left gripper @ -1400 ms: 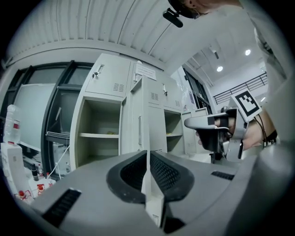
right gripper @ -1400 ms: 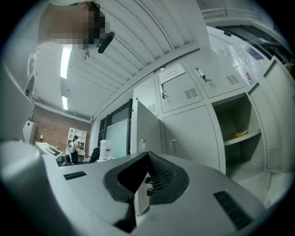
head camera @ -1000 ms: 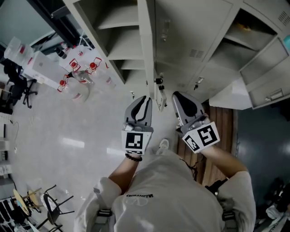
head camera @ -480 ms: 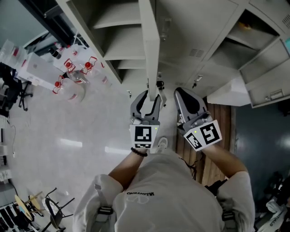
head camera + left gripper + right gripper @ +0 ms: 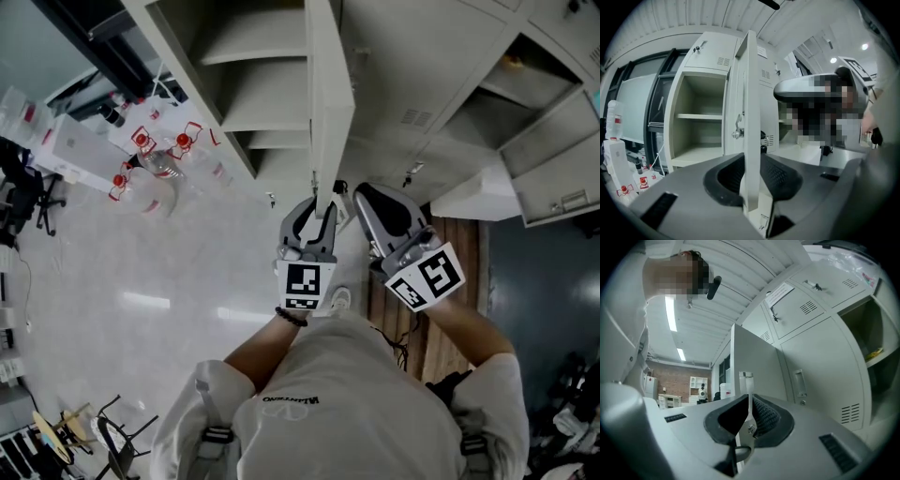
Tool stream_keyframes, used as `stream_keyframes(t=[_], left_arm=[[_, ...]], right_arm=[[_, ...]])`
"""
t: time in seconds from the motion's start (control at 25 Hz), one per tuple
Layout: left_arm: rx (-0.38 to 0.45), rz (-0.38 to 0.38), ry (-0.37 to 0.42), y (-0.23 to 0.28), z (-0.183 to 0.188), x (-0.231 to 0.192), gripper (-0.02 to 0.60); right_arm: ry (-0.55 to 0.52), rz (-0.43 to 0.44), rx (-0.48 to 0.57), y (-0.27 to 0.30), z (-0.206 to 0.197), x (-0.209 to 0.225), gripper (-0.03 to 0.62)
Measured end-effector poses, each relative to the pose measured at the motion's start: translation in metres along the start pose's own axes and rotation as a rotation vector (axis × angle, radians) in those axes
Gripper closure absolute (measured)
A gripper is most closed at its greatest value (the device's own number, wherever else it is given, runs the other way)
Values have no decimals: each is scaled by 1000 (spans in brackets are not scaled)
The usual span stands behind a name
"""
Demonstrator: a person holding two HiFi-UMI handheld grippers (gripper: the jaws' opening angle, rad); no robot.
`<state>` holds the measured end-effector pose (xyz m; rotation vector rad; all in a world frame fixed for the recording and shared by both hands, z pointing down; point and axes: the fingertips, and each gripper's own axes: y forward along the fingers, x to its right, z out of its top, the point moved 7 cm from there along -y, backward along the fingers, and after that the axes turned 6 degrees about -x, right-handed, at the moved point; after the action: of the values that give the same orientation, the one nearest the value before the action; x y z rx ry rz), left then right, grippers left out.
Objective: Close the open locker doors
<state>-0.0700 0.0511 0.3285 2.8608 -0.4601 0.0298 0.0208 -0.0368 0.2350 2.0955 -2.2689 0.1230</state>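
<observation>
Grey locker bank [image 5: 422, 84], shelves [image 5: 253, 94] exposed. One open door [image 5: 328, 103] stands edge-on toward the person. Left gripper [image 5: 316, 214]: jaws just been closing, clamped on the door's free edge. Right gripper [image 5: 749, 401]: jaws just eased apart slightly, pinching thin metal strip [image 5: 746, 383] by the door.

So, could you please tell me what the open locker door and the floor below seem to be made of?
Locker door: probably thin sheet steel, painted pale grey with a smooth satin finish; its thin folded edge suggests it.
Floor: likely polished stone or glossy tile, pale, since it mirrors the ceiling lights.
</observation>
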Motion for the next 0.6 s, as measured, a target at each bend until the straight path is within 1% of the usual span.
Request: stream_keyframes(t=[0.08,0.16,0.24,0.32,0.44,0.6], left_arm=[[2,-13,1,-5,-3,-11,480],[7,-17,1,-12,-6,-24,482],[13,-21,1,-19,-7,-40,483],[20,-31,3,-24,-9,-57,485],[32,-52,7,-28,-12,-79,485],[49,-80,8,-31,-15,-105,485]], right_arm=[[-6,72,5,13,2,-8,540],[-10,136,9,29,5,-17,505],[-9,190,9,47,8,-26,468],[-14,241,3,65,9,-34,448],[-24,293,-15,91,8,-45,431],[-35,331,-29,123,5,-58,422]])
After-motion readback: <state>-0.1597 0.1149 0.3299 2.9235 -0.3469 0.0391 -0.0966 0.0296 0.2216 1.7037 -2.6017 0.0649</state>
